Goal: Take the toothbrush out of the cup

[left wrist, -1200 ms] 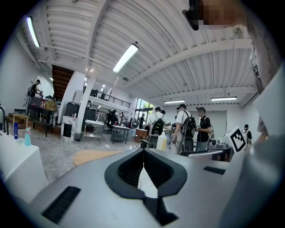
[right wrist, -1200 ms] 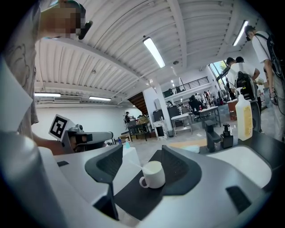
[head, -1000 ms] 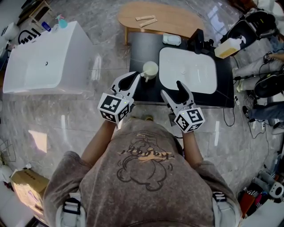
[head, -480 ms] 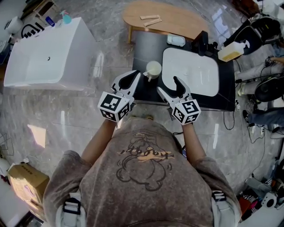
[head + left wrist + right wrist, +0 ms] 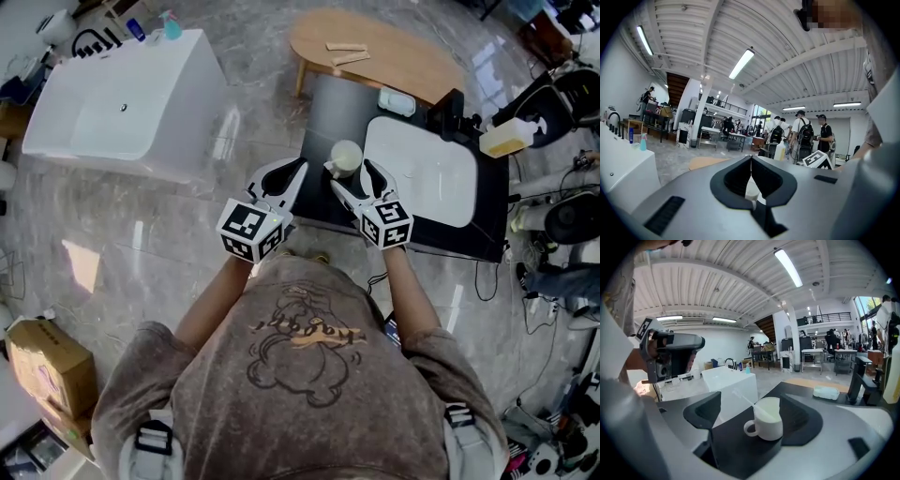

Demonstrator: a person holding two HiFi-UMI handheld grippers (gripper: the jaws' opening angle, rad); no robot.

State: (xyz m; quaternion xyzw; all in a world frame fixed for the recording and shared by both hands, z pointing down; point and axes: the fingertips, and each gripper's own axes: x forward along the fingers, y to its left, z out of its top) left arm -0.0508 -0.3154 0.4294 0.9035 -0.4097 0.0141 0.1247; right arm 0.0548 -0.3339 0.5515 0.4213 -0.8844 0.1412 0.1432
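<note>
Lowered and nearer than a second ago, my right gripper (image 5: 352, 178) holds its jaws wide apart and empty before the cup (image 5: 768, 420), ready for the toothbrush (image 5: 743, 398) leaning inside, while my left gripper (image 5: 751, 161) waits pinched together, empty.

Bright overhead strip lights (image 5: 740, 63), glare on glossy floor (image 5: 80, 281), fisheye warping at edges, dark vignetted corners

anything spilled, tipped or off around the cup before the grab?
Nothing stands out. The cup stands upright on the dark counter with its handle whole, and no spill shows around it. The toothbrush leans at a slant out over the rim, which looks normal.
</note>
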